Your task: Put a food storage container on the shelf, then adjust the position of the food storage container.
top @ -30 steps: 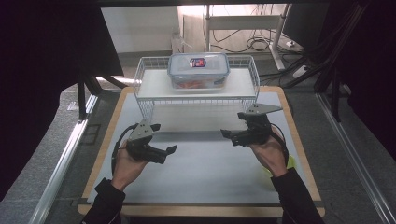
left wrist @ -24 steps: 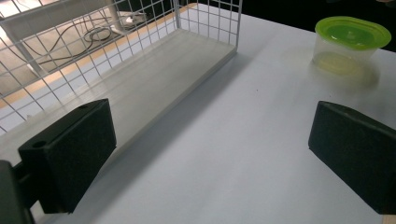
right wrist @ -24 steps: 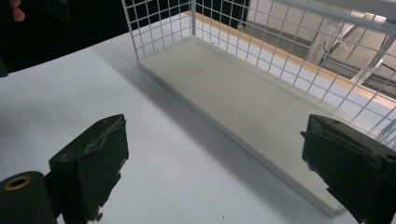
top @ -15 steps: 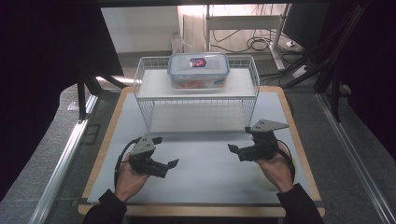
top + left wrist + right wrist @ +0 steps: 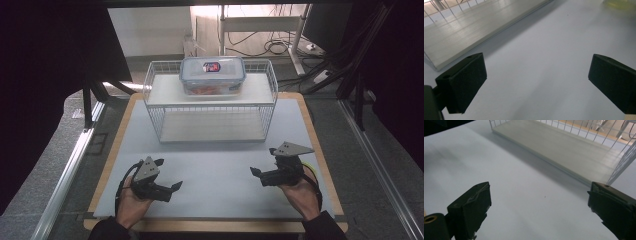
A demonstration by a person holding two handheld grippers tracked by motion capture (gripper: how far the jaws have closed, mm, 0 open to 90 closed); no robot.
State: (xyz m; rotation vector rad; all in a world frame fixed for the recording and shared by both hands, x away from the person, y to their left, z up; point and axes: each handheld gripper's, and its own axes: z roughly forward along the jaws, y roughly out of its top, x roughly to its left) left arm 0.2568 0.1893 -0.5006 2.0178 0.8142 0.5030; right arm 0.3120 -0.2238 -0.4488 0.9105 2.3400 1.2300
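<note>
High view. A white wire rack [image 5: 210,107] stands at the far middle of the grey mat [image 5: 215,170]; a clear lidded box [image 5: 212,75] with red contents rests on its upper shelf, toward the right of centre. The left gripper [image 5: 167,175] lies low over the near left of the mat, held in the left hand [image 5: 131,205], its jaws spread wide with nothing between them. The right gripper [image 5: 261,172] sits over the near right, held in the right hand [image 5: 300,195], jaws likewise apart and empty. Both grippers are well apart from the rack and from the box. Compared with the frame one second ago, when both grippers hovered just before the rack's front, and with that half a second ago, each has drawn back toward the near edge and farther apart from the other; the box has stayed in place on the shelf.

Left gripper view. The two black jaws stand far apart over bare mat [image 5: 544,75]. The rack's lower shelf [image 5: 474,30] crosses the upper left.

Right gripper view. The jaws are again wide, with bare mat [image 5: 529,202] between them. The rack's lower shelf [image 5: 559,150] and wires [image 5: 621,162] run across the upper right.
</note>
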